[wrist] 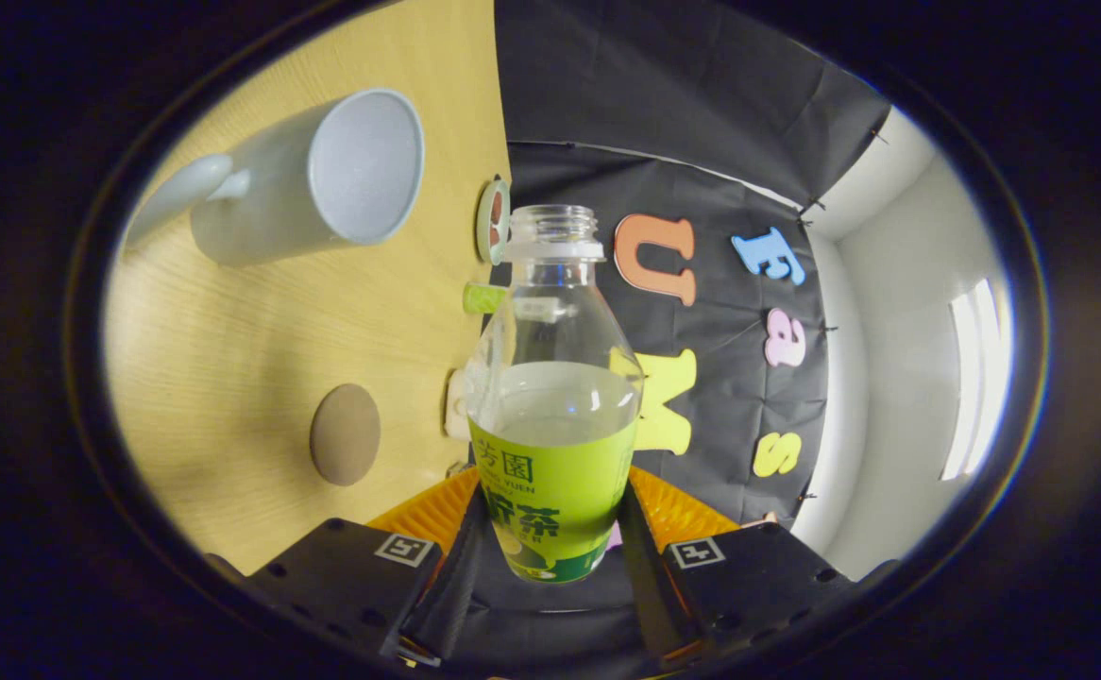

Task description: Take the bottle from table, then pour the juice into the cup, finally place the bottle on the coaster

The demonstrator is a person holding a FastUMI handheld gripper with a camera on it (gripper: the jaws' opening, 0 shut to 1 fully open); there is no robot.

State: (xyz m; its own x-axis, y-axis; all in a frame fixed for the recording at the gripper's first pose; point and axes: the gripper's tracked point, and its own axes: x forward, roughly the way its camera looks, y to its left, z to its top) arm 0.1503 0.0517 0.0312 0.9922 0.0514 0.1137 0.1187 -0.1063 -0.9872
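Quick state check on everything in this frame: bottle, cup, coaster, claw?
bottle: uncapped, partly full, held between the claw's fingers, tipped sideways relative to the table.
cup: empty, standing on table, beyond the bottle.
coaster: bare, flat on table.
claw: shut on bottle.

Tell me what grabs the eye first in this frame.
The uncapped bottle with its green label, clamped between the tongs and partly full of juice. Beyond it on the wooden table sits a white cup, its mouth facing the camera because the view is rolled sideways. A round brown coaster lies nearer the tongs.
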